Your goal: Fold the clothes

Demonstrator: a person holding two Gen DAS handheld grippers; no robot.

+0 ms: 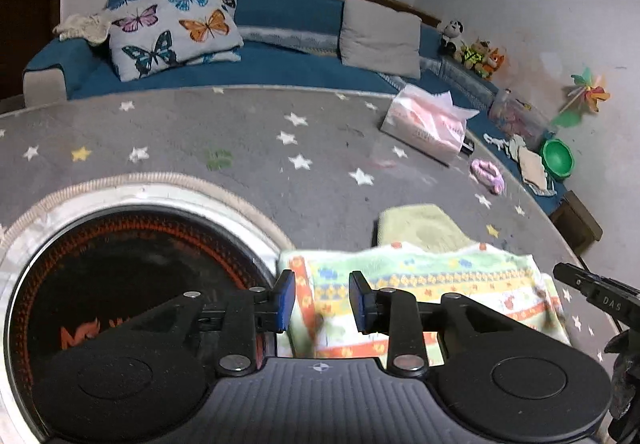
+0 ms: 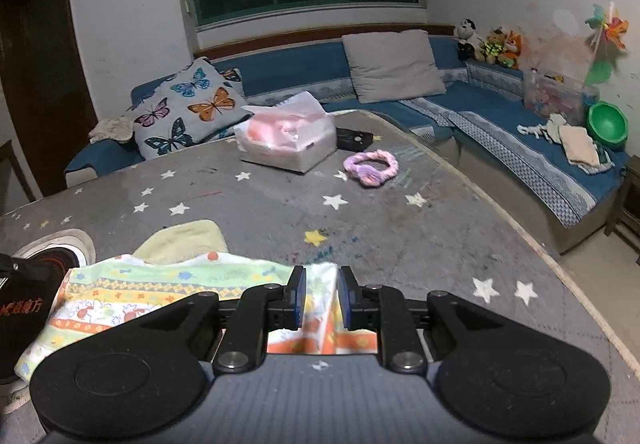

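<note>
On the starred grey table point(image 2: 400, 228), the patterned cloth point(image 2: 168, 284) lies partly folded; beyond it a pale green cloth point(image 2: 184, 238) (apparently already folded). Right gripper point(image 2: 322, 302) pinches its right edge, left gripper point(image 1: 322, 300) gapes over its left edge; folding unfinished.

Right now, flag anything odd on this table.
The patterned cloth lies with one edge over the round heater's rim, whose coil glows orange. Pink tissue spills untidily from its pack.

On the desk point(image 2: 400, 228): two cloths, patterned point(image 2: 160, 284) and yellow-green point(image 2: 184, 238); one tissue box point(image 2: 288, 140); one headband point(image 2: 370, 166).
</note>
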